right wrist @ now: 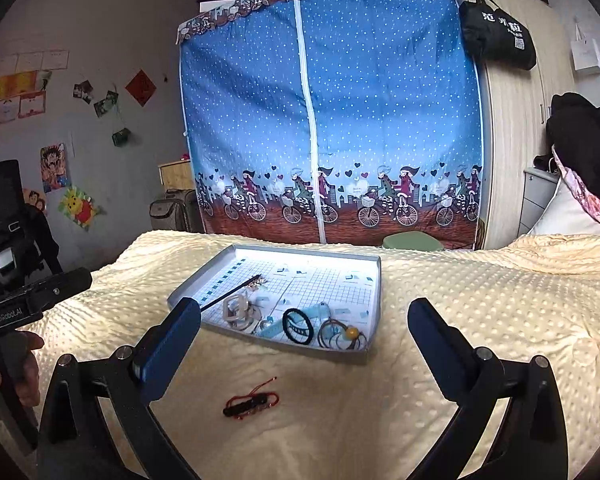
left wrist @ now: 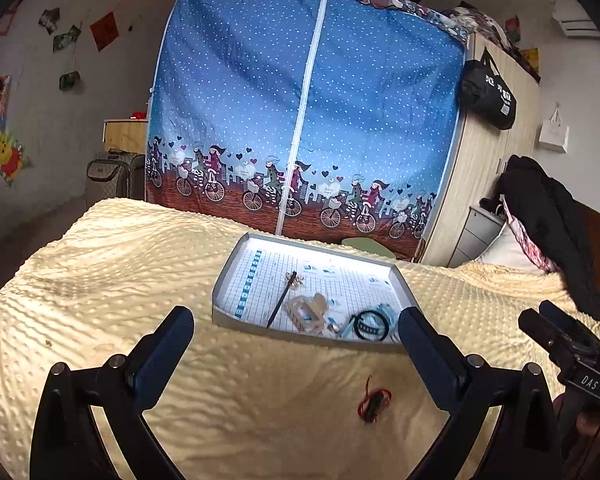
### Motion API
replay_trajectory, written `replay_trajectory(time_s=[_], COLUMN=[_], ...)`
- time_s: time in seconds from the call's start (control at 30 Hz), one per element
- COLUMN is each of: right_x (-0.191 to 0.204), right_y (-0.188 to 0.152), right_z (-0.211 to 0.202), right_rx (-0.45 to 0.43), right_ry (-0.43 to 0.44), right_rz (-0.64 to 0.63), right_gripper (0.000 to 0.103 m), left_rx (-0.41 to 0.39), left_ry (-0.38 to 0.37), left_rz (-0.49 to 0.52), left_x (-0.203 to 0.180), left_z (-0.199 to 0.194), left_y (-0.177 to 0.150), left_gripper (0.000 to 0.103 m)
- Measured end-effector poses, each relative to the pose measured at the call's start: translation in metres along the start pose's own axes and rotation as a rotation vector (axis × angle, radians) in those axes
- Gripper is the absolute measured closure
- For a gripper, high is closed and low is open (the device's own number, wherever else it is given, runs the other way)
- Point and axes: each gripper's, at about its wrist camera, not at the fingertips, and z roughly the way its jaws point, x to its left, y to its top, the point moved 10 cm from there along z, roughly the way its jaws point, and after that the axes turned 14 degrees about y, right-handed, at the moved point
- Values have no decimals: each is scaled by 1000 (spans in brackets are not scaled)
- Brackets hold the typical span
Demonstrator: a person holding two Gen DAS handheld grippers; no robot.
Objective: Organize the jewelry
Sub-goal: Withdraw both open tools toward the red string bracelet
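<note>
My left gripper and right gripper both hung spread wide, empty. The red cord bracelet lay on the blanket before the tray; light, limp, I judged, best pinched at its dark centre.

A bed blanket of soft cream cloth, bumpy with raised dots. On it sits a tray with matt grey walls that look like metal and a smooth printed paper grid liner. At 6 o'clock from the tray lies a bracelet of thin red cord with dark beads. Both grippers' fingers are matt dark-blue plastic.
</note>
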Motion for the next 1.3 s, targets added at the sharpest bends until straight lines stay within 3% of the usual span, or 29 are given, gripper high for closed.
replay_trajectory(time_s=[0.17,0.37,0.57,0.83,0.97,1.23,1.3], right_x=[5,8,12,-12,-28,-48,-51], right_y=[-22,-69,-105,-143,-155,-150,-149], right_z=[-28,-47,-41,-24,-17,6,15], right_rx=[30,144,235,371,397,368,374], right_ry=[1,10,43,32,33,61,86], right_rz=[-14,-45,-58,-5,35,101,122], right_gripper=[1,1,1,1,1,1,1], left_rx=[29,96,140,232,259,313,325], left_ry=[-23,-66,-76,-92,-110,-160,-179], left_rz=[42,66,148,248,265,283,289], left_x=[-4,-16,-28,-44,-54,-78,-84], left_z=[-18,-26,-27,-8,3,27,32], left_y=[-27,-72,-107,-126,-130,-134,-135], left_gripper=[0,0,0,0,1,24,36])
